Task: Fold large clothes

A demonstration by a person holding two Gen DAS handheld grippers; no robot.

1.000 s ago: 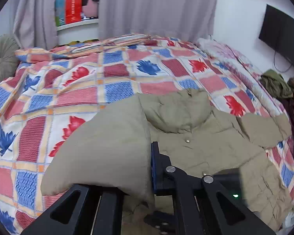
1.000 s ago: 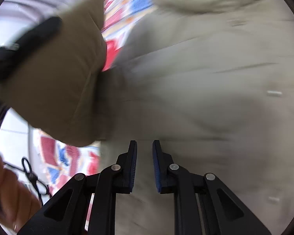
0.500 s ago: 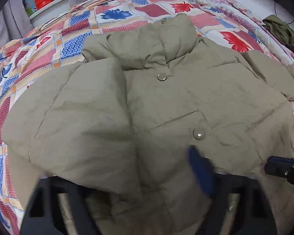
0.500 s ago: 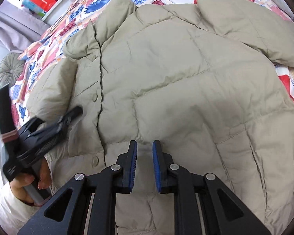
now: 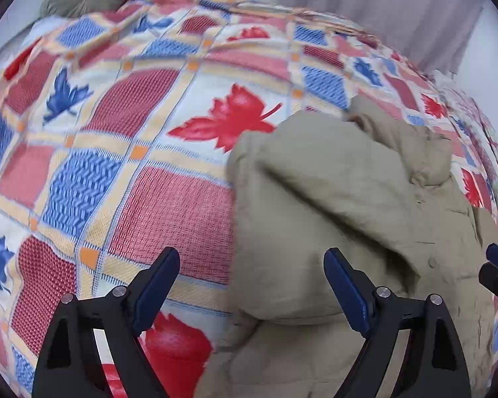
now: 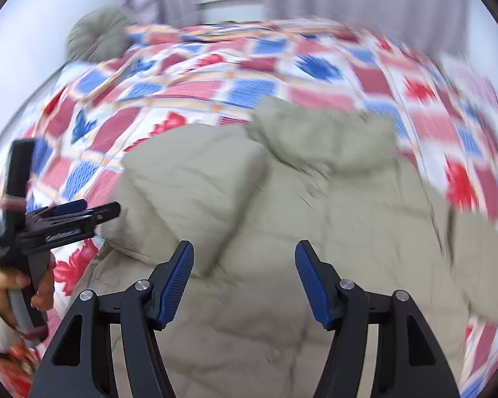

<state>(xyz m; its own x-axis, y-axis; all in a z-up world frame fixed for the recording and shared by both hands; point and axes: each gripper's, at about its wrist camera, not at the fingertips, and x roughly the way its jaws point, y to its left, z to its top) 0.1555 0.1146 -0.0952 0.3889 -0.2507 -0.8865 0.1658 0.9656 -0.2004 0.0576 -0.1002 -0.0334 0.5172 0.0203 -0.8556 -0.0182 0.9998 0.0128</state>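
Both hand-held grippers spread, empty | left right | jacket just ahead

Khaki jacket; red-blue leaf-check quilt.

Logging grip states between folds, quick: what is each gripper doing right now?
Left gripper: open, holding nothing, at the edge of the jacket.
Right gripper: open, holding nothing, above the jacket.

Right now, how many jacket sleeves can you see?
2. The folded sleeve lies across the jacket front on the left; the outstretched sleeve reaches right over the bedspread. Neither is hidden.
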